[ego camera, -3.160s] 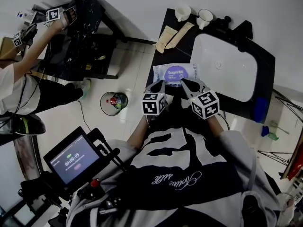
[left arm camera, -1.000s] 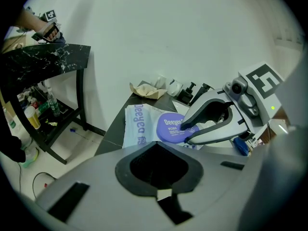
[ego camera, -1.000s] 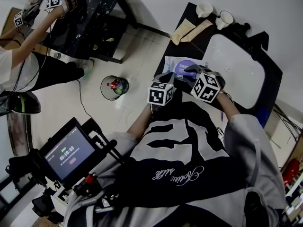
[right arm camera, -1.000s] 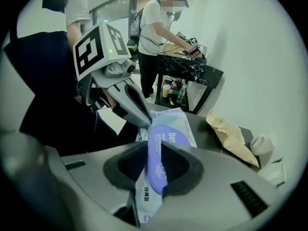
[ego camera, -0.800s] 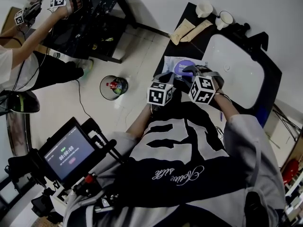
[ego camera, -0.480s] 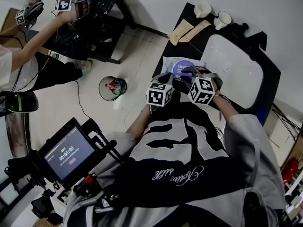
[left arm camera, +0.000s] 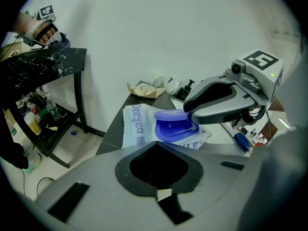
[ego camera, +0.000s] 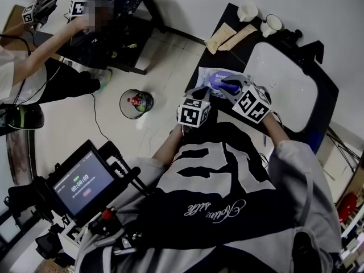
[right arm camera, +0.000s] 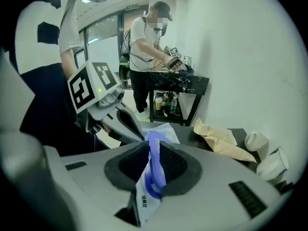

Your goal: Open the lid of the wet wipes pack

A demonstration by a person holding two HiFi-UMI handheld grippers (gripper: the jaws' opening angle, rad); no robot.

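The wet wipes pack (ego camera: 211, 75) lies on the near left corner of the dark table (ego camera: 200, 64); it is white and blue with a purple flip lid (ego camera: 223, 83). My right gripper (ego camera: 230, 85) is shut on that lid, which stands lifted off the pack; in the right gripper view the lid (right arm camera: 155, 163) is clamped between the pads. In the left gripper view the raised lid (left arm camera: 175, 125) shows hinged above the pack (left arm camera: 136, 125), with the right gripper (left arm camera: 193, 117) on its edge. My left gripper (ego camera: 196, 91) sits at the pack's near edge, jaws together with nothing between them.
A white basin (ego camera: 284, 87) fills the table's right part. Two white cups (ego camera: 247, 10) and brown paper packets (ego camera: 227, 36) lie at the far end. A bin (ego camera: 135, 104) stands on the floor to the left. Another person (ego camera: 34, 50) works at a black table far left.
The right gripper has closed in on the purple lid and pulled it up off the pack, drifting slightly right. The left gripper has stayed at the pack's near edge.
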